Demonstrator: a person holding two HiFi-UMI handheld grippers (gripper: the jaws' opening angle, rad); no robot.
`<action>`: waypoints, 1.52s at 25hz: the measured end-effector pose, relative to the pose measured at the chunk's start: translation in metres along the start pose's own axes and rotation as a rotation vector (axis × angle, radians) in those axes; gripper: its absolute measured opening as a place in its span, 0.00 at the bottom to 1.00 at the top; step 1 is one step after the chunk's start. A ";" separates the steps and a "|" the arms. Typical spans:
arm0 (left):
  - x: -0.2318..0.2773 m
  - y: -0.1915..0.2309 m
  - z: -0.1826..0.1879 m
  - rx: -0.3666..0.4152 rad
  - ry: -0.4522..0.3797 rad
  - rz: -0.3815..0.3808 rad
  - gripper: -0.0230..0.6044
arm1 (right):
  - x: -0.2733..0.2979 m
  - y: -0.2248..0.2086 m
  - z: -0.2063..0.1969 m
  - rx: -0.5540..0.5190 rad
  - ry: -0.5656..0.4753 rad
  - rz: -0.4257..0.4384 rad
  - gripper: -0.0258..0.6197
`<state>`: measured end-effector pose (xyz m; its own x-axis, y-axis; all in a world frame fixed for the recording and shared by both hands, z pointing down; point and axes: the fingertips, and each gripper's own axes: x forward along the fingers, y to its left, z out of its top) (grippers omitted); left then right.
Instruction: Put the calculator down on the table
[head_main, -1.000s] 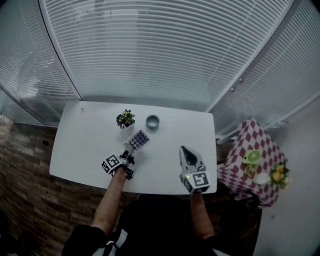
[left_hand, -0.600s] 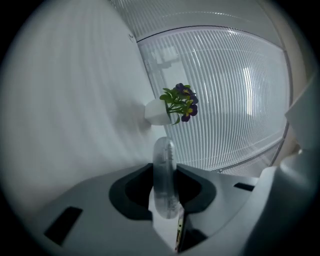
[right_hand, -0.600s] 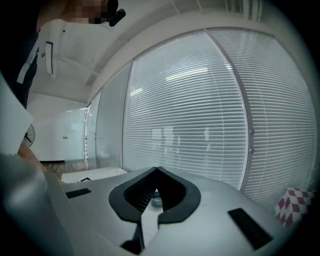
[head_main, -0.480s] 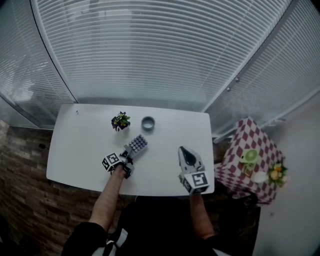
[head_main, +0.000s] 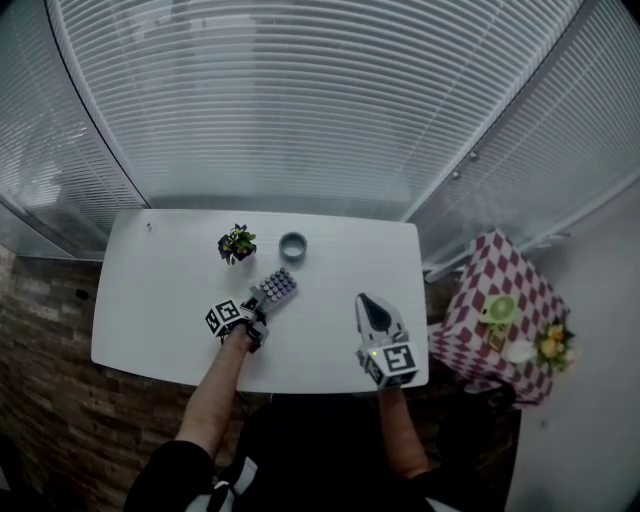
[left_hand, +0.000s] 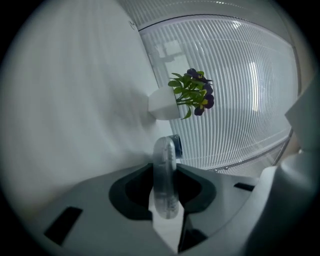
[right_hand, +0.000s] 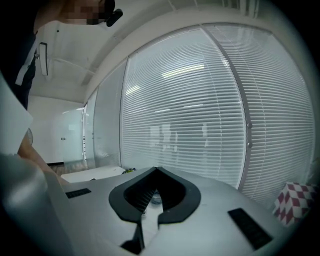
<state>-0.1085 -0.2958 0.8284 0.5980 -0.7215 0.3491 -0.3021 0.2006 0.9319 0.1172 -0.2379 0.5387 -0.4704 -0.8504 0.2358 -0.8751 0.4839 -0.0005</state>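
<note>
The left gripper (head_main: 255, 308) is clamped on the calculator (head_main: 275, 288), which is over the near-left part of the white table (head_main: 160, 300). In the head view the calculator sticks out from the jaws toward 1 o'clock, keys up, with only its near end pinched and most of its body past the tips. The left gripper view shows the calculator edge-on between the two dark pads (left_hand: 192, 187), which press on its flat faces. The flat body runs parallel to the tabletop, which fills that tilted view's 9 o'clock side. No view shows whether the underside already touches the table. A small potted plant (head_main: 236, 243) stands at 11 o'clock from the calculator, well apart from it. A grey ring (head_main: 293, 245) sits on the table at 1 o'clock from the calculator, also apart, and in the left gripper view it peeks out just behind the calculator's far end. The right gripper (head_main: 368, 300) is at 4 o'clock from the calculator, near the table's front edge, pointing toward 12 o'clock. Its own view shows its jaws brought together at the tips with nothing between them. A small table with a red-and-white chequered cloth (head_main: 495, 290) stands off the white table's 3 o'clock end.
</note>
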 end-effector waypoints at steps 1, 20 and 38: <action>0.001 0.000 0.001 0.006 0.006 -0.002 0.20 | 0.000 0.001 0.001 0.003 0.003 -0.003 0.05; -0.016 0.007 0.024 0.268 -0.047 0.392 0.44 | -0.002 -0.001 -0.005 0.027 0.000 -0.006 0.05; -0.044 -0.071 0.015 0.155 -0.151 0.088 0.44 | -0.004 -0.005 -0.008 0.040 0.002 -0.025 0.05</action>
<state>-0.1244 -0.2880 0.7457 0.4501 -0.7991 0.3985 -0.4654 0.1709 0.8684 0.1248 -0.2350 0.5456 -0.4480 -0.8617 0.2383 -0.8905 0.4537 -0.0334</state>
